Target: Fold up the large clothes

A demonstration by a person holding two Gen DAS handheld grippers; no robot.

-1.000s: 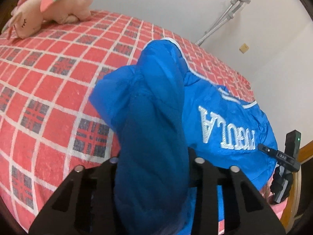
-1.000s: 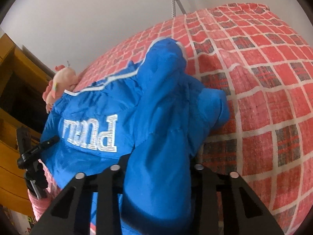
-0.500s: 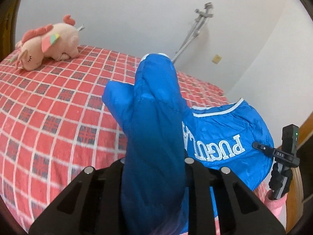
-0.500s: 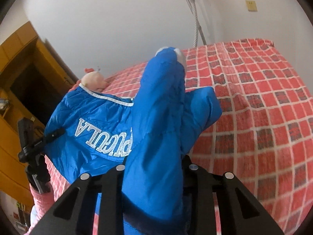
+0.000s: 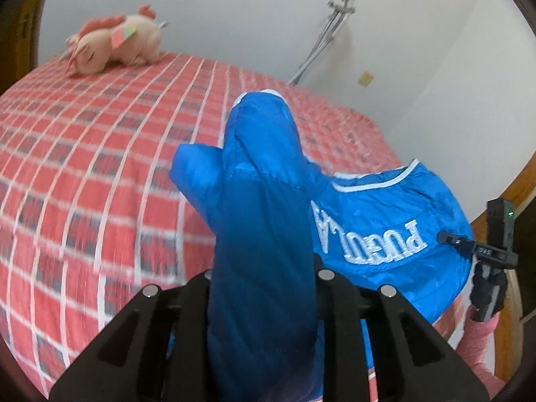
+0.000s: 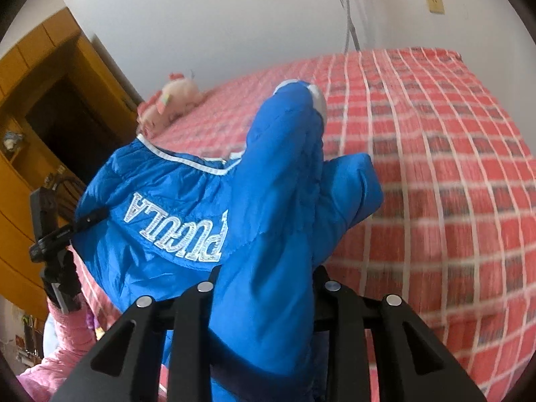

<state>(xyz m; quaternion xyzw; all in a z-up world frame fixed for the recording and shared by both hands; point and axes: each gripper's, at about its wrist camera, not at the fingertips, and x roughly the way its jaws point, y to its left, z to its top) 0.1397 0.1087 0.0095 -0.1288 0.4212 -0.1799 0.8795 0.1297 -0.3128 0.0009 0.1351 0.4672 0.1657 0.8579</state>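
A blue padded jacket (image 5: 385, 221) with white lettering and white trim hangs in the air between my two grippers, above the red checked bed (image 5: 83, 174). My left gripper (image 5: 264, 288) is shut on a bunched blue fold that stands up between its fingers and hides the tips. My right gripper (image 6: 264, 288) is shut on the jacket (image 6: 160, 201) the same way. The right gripper (image 5: 492, 261) shows in the left wrist view at the far right, and the left gripper (image 6: 53, 244) shows in the right wrist view at the far left.
A pink plush toy (image 5: 114, 43) lies at the far side of the bed, also in the right wrist view (image 6: 171, 104). A metal stand (image 5: 325, 30) leans on the white wall. A wooden wardrobe (image 6: 40, 107) stands left. The holder's pink sleeve (image 6: 63, 338) shows low.
Both grippers have lifted the jacket up off the bed and tilted upward. More wall shows, and the bed lies farther below. Both grips stay closed.
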